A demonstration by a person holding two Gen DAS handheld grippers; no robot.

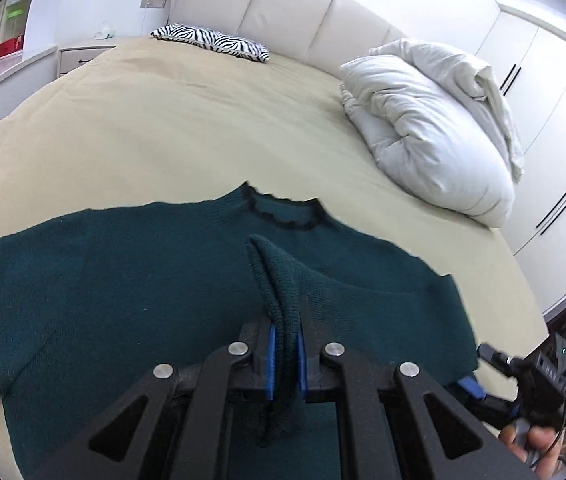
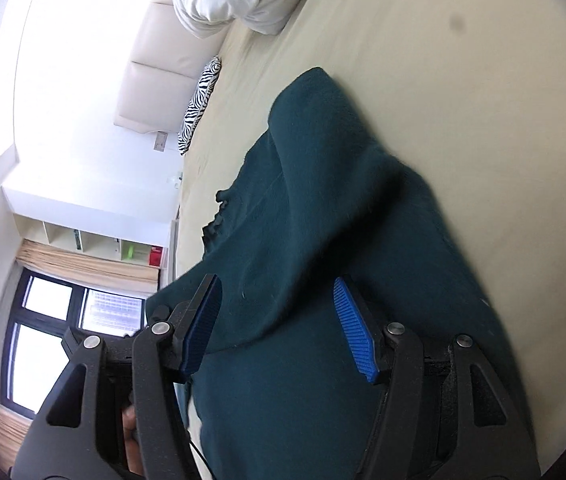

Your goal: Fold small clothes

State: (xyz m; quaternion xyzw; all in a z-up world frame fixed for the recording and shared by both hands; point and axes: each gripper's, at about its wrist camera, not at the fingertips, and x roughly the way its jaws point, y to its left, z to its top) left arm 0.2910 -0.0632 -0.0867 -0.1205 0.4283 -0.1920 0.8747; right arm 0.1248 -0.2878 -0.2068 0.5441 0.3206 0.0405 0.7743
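left hand-held gripper [image 1: 285, 344] pinching sweater [image 1: 123, 280] (folded edge) | right hand-held gripper [image 2: 279, 320] spread

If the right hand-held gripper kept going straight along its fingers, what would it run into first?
Most likely the dark green sweater: the right hand-held gripper is open, and the knit fills the space between and ahead of its fingers. How near the fabric lies is unclear. Beyond it comes the beige bed sheet.

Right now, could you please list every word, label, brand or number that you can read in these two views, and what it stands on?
None can be read.
Small black device beside the left gripper: pale markings, too blurred to read.
Red box on the white shelf: no legible print.
Dark green knitted sweater on the beige bed sheet: no visible label.
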